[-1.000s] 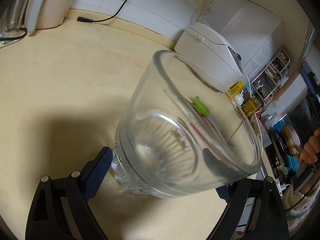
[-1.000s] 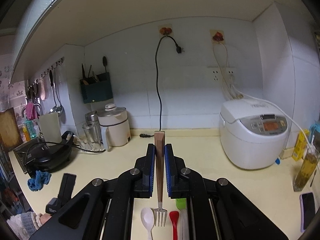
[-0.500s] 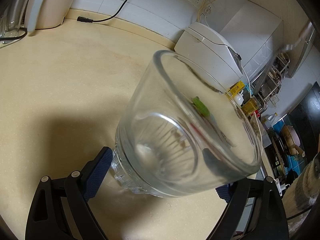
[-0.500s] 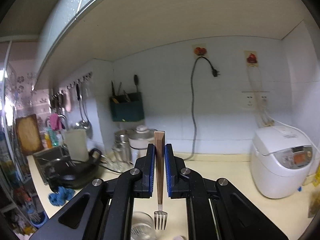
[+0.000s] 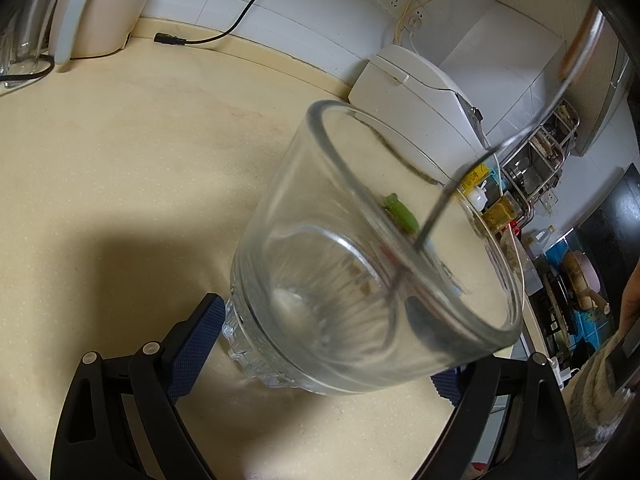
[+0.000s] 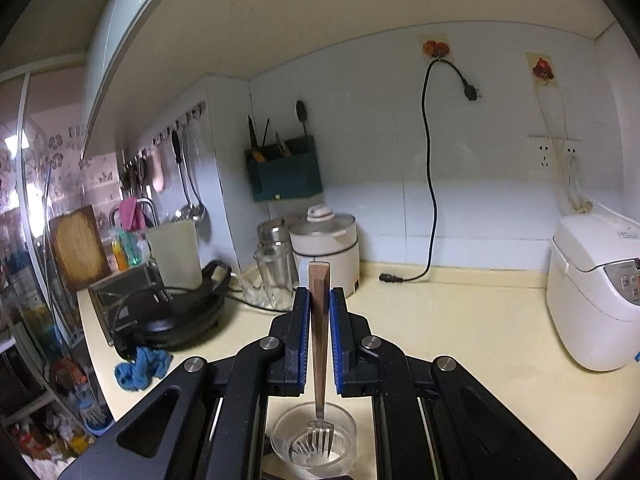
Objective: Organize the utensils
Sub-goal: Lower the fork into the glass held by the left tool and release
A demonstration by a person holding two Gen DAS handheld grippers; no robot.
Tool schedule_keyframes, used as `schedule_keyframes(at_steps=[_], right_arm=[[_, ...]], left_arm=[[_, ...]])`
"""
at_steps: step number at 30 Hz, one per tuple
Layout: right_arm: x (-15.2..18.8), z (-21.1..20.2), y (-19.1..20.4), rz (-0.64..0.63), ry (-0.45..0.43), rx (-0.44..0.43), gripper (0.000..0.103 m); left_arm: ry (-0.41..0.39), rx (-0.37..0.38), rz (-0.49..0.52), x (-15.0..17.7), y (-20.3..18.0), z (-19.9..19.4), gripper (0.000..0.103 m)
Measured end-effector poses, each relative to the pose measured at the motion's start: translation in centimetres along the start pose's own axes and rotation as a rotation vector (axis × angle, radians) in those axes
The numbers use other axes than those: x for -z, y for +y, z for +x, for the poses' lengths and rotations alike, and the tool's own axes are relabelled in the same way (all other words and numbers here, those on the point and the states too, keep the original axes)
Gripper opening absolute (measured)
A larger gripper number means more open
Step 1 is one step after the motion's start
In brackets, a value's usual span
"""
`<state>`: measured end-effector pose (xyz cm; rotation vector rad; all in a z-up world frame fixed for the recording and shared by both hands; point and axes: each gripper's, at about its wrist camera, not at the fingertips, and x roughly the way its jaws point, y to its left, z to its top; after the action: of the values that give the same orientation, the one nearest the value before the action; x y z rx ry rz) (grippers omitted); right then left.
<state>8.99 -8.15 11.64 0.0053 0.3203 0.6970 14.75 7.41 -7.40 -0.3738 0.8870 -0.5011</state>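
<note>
Fork (image 6: 319,344) hangs tines-down from the right gripper (image 6: 319,308), whose pads pinch its wooden handle tight, and its tines sit at or just inside the mouth of the glass (image 6: 314,442) below. From the left wrist the same fork (image 5: 436,208) shows as a thin blurred stem crossing the rim into the glass (image 5: 372,256). Whether the tines touch the bottom I cannot tell.

The left gripper (image 5: 320,344) stands wide around the base of the glass, its blue pads at each side; it looks like a steadying grip, though contact on the right pad is partly hidden. The glass rests on the counter (image 5: 120,160).

Progress, as I judge it: this is an early step. The glass holds nothing yet except the fork going in, so no utensil is fully stowed. Left to do: lower the fork, let go, then fetch the others. Through the glass a green shape (image 5: 402,210) and a red streak show on the counter behind, probably more utensils waiting; they are too distorted to name.

Count: one fork, one glass in use, two coloured items seen behind it.
</note>
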Motion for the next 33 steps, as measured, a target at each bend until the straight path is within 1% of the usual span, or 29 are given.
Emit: schedule_keyframes(at_steps=[4, 10, 16, 24, 33], right_arm=[[1.1, 0.5, 0.0, -0.014, 0.027, 0.018, 0.010], [2.7, 1.7, -0.2, -0.015, 0.098, 0.016, 0.010], [4.1, 3.1, 0.1, -0.022, 0.150, 0.003, 0.010], [4.4, 3.6, -0.1, -0.013, 0.174, 0.040, 0.011], [5.2, 2.6, -1.3, 0.020, 0.177, 0.059, 0.012]], left_arm=[[0.000, 0.001, 0.000, 0.0, 0.0, -0.1, 0.093], [0.000, 0.001, 0.000, 0.0, 0.0, -0.1, 0.093], [0.000, 0.001, 0.000, 0.0, 0.0, -0.1, 0.093], [0.000, 0.002, 0.000, 0.0, 0.0, -0.1, 0.093], [0.000, 0.002, -0.001, 0.1, 0.3, -0.1, 0.093]])
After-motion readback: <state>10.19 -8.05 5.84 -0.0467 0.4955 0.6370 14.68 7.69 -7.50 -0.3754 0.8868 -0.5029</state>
